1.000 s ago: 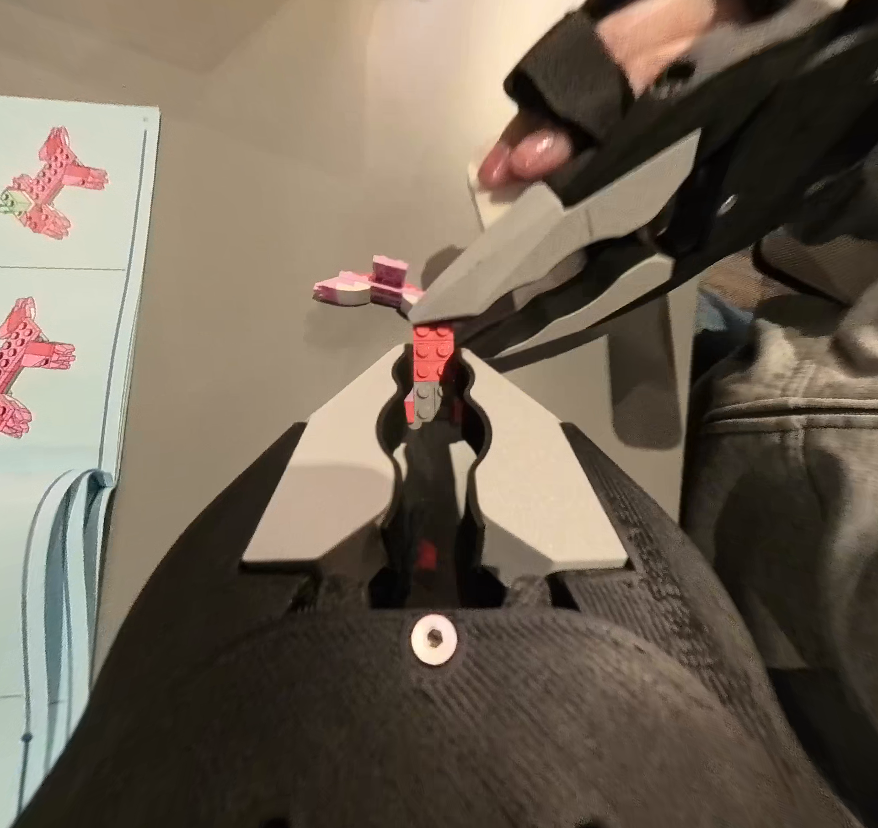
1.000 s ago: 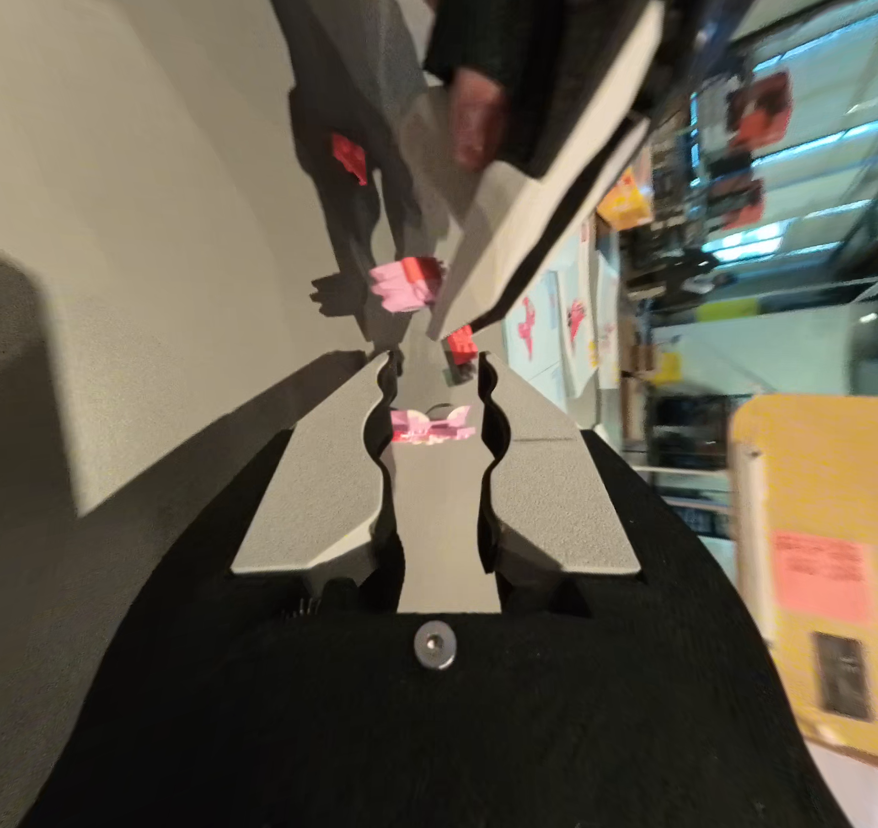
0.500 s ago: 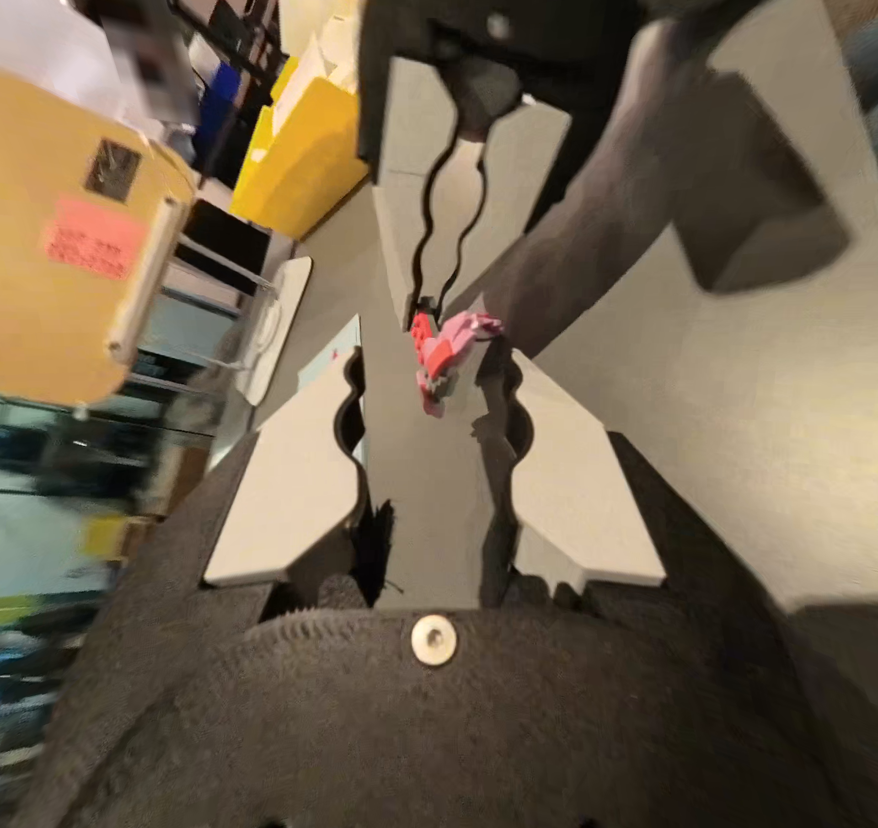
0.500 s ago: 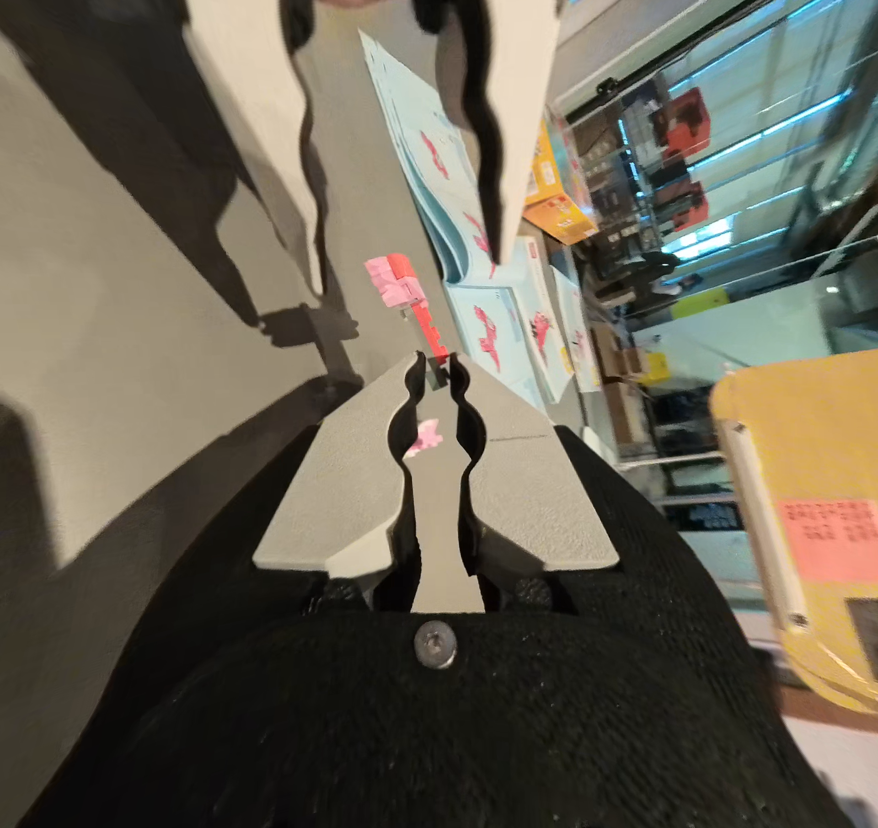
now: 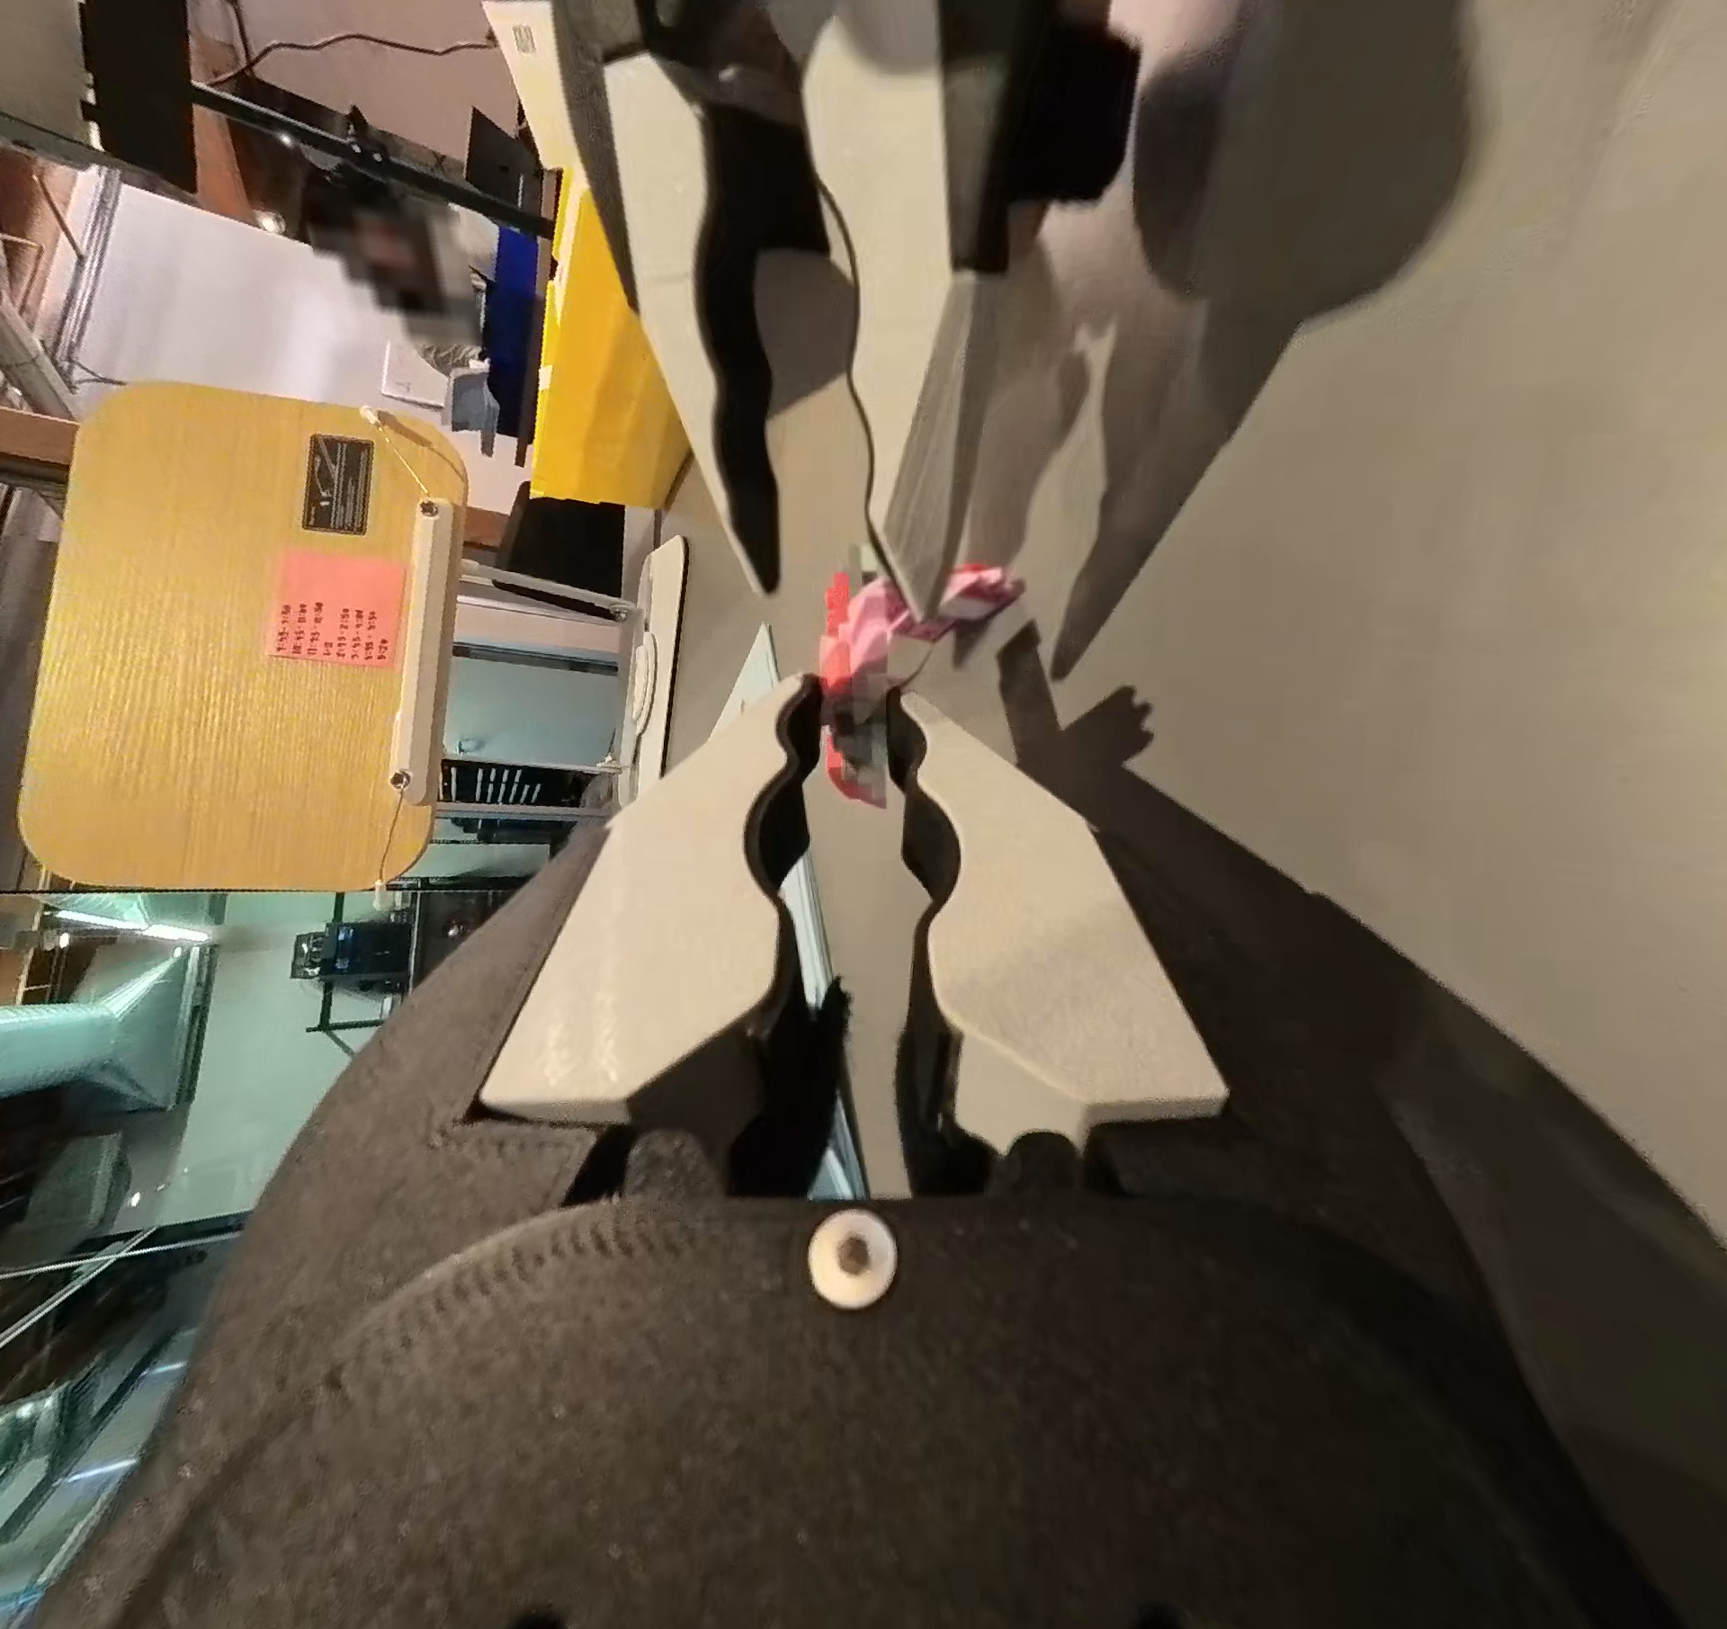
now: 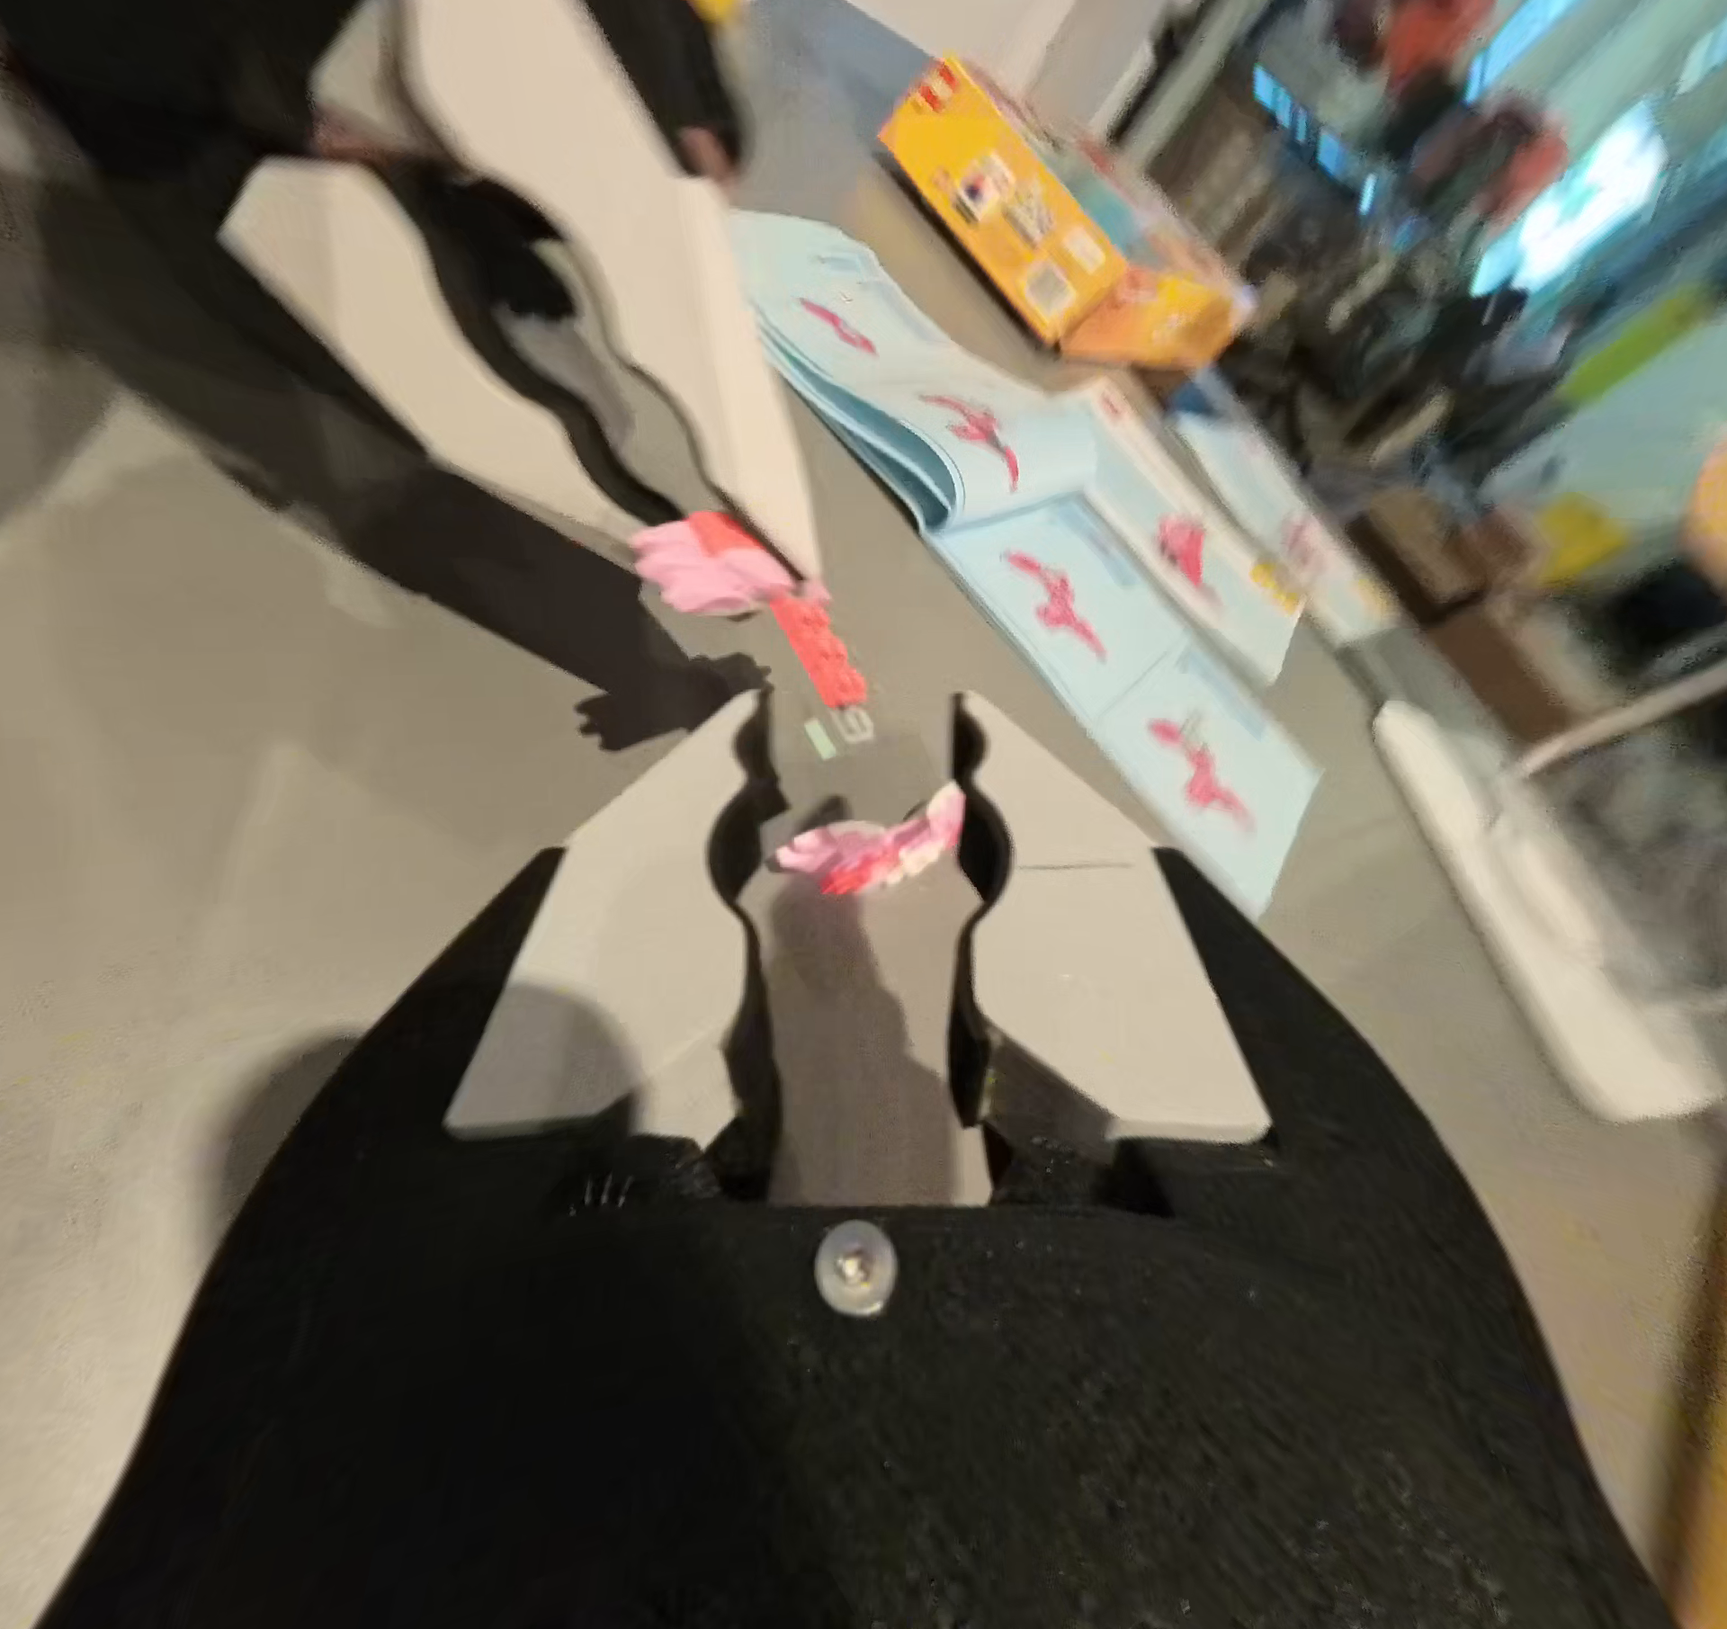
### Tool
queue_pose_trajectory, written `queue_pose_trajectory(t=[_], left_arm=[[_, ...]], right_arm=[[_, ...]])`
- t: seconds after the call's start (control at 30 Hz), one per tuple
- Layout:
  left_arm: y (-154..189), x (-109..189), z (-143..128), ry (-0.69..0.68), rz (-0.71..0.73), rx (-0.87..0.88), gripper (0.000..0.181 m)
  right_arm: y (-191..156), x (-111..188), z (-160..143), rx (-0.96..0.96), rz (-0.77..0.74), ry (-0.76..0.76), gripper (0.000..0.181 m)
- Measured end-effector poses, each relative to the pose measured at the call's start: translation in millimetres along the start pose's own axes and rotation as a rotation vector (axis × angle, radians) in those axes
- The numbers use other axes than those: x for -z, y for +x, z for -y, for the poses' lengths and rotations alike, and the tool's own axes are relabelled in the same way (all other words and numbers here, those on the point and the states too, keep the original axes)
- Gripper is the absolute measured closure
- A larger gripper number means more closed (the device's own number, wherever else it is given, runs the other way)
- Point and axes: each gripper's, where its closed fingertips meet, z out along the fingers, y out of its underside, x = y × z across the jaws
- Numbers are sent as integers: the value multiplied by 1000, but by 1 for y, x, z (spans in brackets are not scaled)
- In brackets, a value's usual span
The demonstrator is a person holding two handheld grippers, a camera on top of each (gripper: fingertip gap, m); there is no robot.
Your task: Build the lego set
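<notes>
My left gripper (image 5: 855,701) is shut on a small Lego assembly (image 5: 864,650) of red, pink and grey pieces, held above the grey table (image 5: 1402,743). My right gripper (image 5: 841,570) faces it from above in the left wrist view, jaws apart, tips on either side of the assembly's far end. In the right wrist view my right gripper (image 6: 860,706) is open and empty. The assembly (image 6: 822,650) reaches from the left gripper (image 6: 748,547) towards its tips. A loose pink piece (image 6: 869,841) lies on the table, seen through the gap between my right fingers.
An open light-blue instruction booklet (image 6: 1075,575) lies to the right, with yellow boxes (image 6: 1028,210) beyond it and a white object (image 6: 1495,911) near the table edge. A pale wooden board (image 5: 234,631) and a yellow box (image 5: 598,369) stand off the table's far side. My two grippers' fingertips are within a few centimetres of each other.
Half a second ago my left gripper was open and the right pinched the assembly's end. Now the left has shut on the assembly and the right has opened. Both views have swung round.
</notes>
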Motion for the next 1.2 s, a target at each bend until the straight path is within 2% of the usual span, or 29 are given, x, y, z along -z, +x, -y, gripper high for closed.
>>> queue_pose_trajectory(t=[0.03,0.07,0.13,0.23,0.33,0.47,0.5,0.57,0.77,0.87,1.2], left_arm=[[0,-1,-4,-11,0,-10,168],[2,-1,-7,-22,-1,-22,168],[6,-4,-16,-51,-11,-49,168],[14,-9,-24,-80,-36,-101,168],[20,-13,-24,-83,-48,-154,168],[25,-20,-29,-101,-57,-208,169],[24,-21,-29,-99,-53,-207,169],[24,-23,-28,-98,-57,-186,168],[17,-26,-33,-148,-49,-100,168],[15,-26,-29,-141,-47,-79,168],[20,-30,-25,-151,-52,-61,168]], right_arm=[[4,1,-6,-142,2,-33,127],[9,2,-14,-275,-8,-70,119],[14,2,-31,-434,-53,-156,115],[5,-3,-44,-452,-95,-279,119],[3,-10,-51,-384,-155,-371,132],[7,-15,-54,-348,-176,-406,154],[8,-15,-56,-316,-182,-423,165],[11,-14,-57,-216,-200,-454,170],[17,-7,-60,196,-229,-590,171],[16,-7,-58,344,-230,-629,171],[8,-9,-54,439,-198,-661,166]])
